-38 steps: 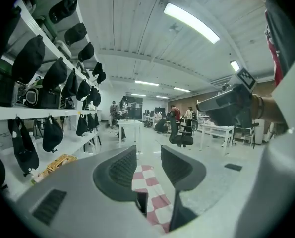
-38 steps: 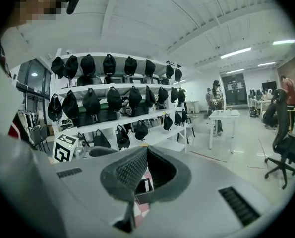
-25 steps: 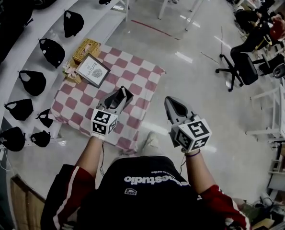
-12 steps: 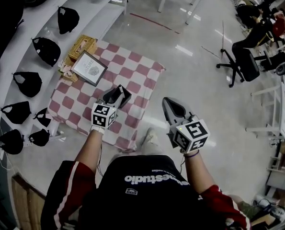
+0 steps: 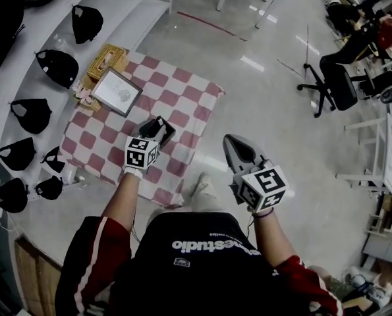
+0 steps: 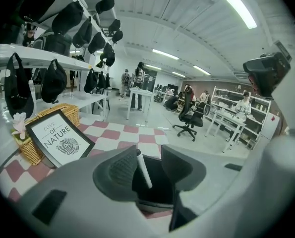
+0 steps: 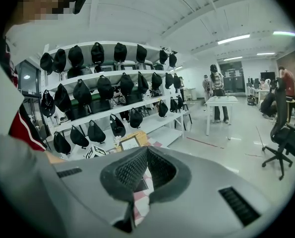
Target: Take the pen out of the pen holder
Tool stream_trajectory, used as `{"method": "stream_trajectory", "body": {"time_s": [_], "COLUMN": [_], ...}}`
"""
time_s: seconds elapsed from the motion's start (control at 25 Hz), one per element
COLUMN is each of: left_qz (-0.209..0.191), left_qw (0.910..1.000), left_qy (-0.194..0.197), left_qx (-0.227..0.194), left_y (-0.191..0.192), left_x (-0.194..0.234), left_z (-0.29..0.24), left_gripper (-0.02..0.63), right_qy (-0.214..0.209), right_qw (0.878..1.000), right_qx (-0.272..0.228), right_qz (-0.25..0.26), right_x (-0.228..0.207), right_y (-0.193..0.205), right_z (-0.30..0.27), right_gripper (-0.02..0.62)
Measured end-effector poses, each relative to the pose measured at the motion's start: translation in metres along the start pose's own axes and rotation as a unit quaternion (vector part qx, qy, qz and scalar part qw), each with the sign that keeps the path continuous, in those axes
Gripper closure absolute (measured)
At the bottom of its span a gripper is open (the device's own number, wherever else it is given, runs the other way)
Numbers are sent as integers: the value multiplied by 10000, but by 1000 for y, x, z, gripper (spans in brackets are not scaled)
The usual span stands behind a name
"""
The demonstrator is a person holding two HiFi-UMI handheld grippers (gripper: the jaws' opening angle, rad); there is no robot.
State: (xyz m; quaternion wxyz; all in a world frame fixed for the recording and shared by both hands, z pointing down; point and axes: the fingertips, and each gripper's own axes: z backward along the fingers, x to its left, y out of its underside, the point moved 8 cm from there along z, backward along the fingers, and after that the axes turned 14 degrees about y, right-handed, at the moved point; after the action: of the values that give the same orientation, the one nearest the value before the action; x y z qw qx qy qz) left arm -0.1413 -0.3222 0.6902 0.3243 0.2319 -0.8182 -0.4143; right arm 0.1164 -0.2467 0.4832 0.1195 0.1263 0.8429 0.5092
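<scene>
A white pen (image 6: 143, 168) leans in a black pen holder (image 6: 159, 185) that stands on the red-and-white checked cloth (image 5: 182, 97). My left gripper (image 6: 149, 165) is open, one jaw on each side of the holder, and the pen lies close to the left-hand jaw. In the head view the left gripper (image 5: 157, 128) hangs over the near part of the cloth and hides most of the holder. My right gripper (image 5: 230, 141) is shut and holds nothing, out over the bare floor to the right of the cloth. Its tips (image 7: 146, 155) meet in the right gripper view.
A framed "Love of Nature" picture (image 5: 116, 92) and a wicker basket (image 5: 107, 61) sit at the cloth's far left. White shelves with black caps (image 5: 57, 68) run along the left. An office chair (image 5: 331, 87) and people are far off to the right.
The left gripper has come down and forward over the pen holder. The right gripper has stayed about where it was, and the head view has shifted a little.
</scene>
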Motion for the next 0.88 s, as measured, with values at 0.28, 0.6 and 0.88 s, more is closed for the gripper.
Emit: {"method": "stream_trajectory", "body": {"time_s": [0.28,0.6,0.88], "left_qz": [162,131,-12], "left_qw": [9992,9973,9934], "left_qy": [-281,-438,-793], "left_qx": [252,566,826], "left_y": [2,1,2], "left_x": [9,16,17], "left_z": [-16,-31,-37], "left_gripper": [460,461,465], "right_qy": [67,150,127], "right_qw": [9999,9997,9997], "right_qx": [88,173,198], "right_qz": [-61,-89,-70], "right_x": [-14,-25,-22], "right_y": [5,6,7], "right_z": [-1,-8,-10], "right_gripper": [601,601,601]}}
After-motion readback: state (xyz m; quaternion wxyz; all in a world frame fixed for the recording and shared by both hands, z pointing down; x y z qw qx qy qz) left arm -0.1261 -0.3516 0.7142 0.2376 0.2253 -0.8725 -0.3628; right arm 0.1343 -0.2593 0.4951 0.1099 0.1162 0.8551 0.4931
